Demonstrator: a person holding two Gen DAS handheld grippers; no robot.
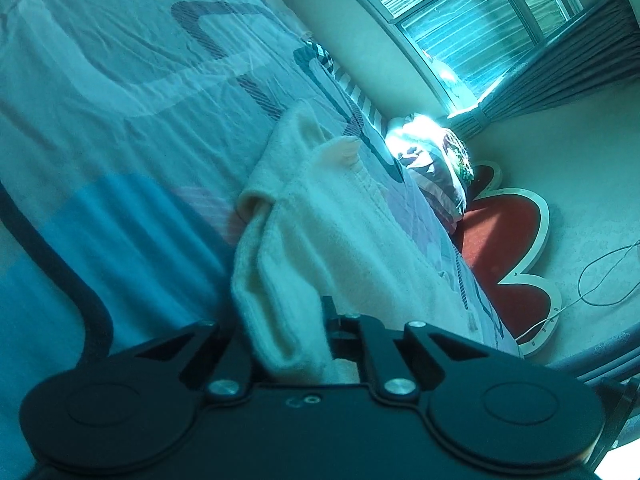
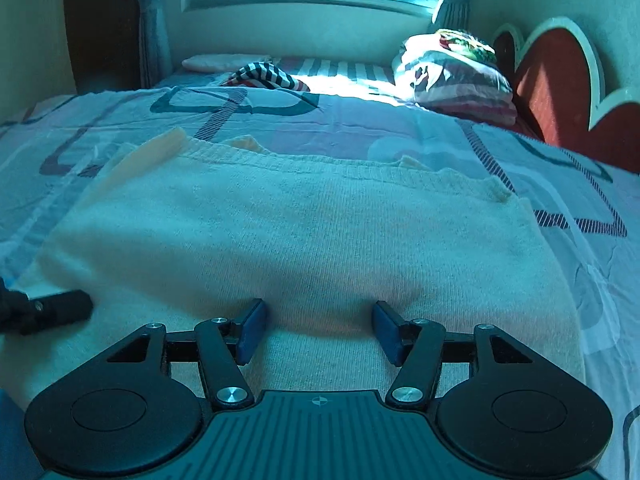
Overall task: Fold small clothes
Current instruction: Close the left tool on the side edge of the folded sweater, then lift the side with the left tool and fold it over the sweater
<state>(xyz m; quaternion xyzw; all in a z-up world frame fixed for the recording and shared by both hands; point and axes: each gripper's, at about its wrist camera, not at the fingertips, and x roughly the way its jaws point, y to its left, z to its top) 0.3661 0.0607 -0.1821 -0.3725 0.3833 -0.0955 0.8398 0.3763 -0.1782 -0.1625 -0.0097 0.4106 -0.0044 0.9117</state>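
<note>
Cream knit, a small sweater (image 2: 304, 240), lies spread flat on the bed (image 2: 420, 128), near its front edge; as I judge it, no fold is made yet, so all the folding is left. At the sweater's left edge my left tool (image 1: 304, 344) is clamped on a bunched piece of it. Further right, my right tool (image 2: 319, 330) stands with pads apart over the near hem, pinching nothing.

Cream garment (image 2: 304, 240): soft, fuzzy knit cloth. Bedsheet (image 2: 360, 128): thin, smooth printed fabric. Right gripper (image 2: 320, 332): matt black plastic, blue pads.
</note>
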